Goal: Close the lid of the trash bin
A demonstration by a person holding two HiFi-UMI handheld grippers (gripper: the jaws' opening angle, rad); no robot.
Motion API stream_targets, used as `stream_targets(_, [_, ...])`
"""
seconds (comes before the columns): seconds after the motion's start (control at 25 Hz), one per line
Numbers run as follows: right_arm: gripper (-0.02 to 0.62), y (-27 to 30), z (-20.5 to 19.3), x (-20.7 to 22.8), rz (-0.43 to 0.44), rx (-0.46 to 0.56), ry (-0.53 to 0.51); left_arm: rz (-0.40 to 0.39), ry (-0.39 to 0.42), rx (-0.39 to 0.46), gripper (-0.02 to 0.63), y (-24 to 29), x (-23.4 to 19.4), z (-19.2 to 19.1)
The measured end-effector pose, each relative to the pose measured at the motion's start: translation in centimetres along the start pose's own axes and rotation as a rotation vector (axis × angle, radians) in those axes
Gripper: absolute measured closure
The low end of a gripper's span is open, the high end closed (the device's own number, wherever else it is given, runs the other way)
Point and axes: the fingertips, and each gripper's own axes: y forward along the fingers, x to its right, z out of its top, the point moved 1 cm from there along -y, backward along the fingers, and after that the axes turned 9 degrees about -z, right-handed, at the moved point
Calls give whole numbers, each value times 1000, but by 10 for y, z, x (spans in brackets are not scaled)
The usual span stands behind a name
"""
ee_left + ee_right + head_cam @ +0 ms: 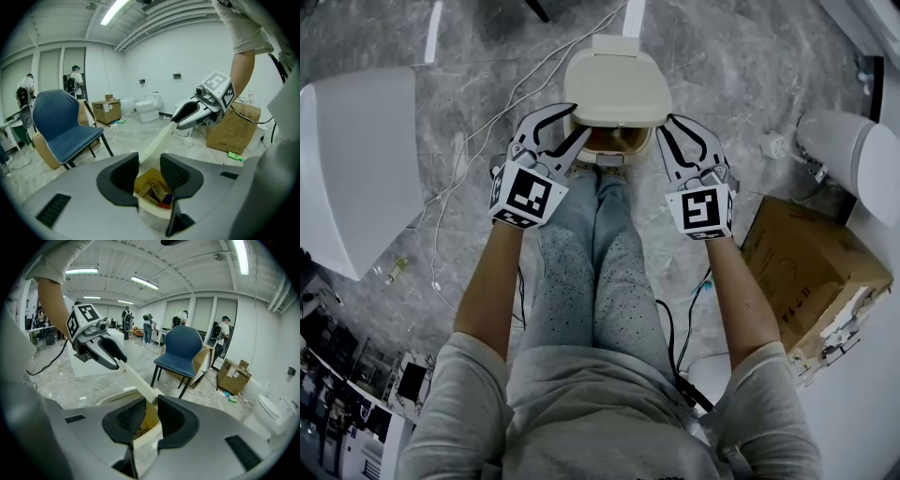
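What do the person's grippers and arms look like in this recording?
Both the left gripper and right gripper have light grey bodies, curved black-padded jaws and a white cube bearing black square markers. The person wears a pale grey short-sleeved top and speckled blue jeans.

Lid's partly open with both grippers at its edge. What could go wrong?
The lid is tilted above the bin, and the left gripper and right gripper have jaws apart at its edge, so it may drop and slam, or stop ajar. Rubbish inside might also block it.
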Motion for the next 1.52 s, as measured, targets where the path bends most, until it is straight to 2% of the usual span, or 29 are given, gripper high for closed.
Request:
stream_targets(0.96, [499, -3, -36, -33, 0, -44, -23, -22, 62, -71, 445, 6, 28, -41])
stream_targets(1.52, [506, -2, -66, -42, 8, -86, -51, -25, 116, -148, 442, 22, 44, -62])
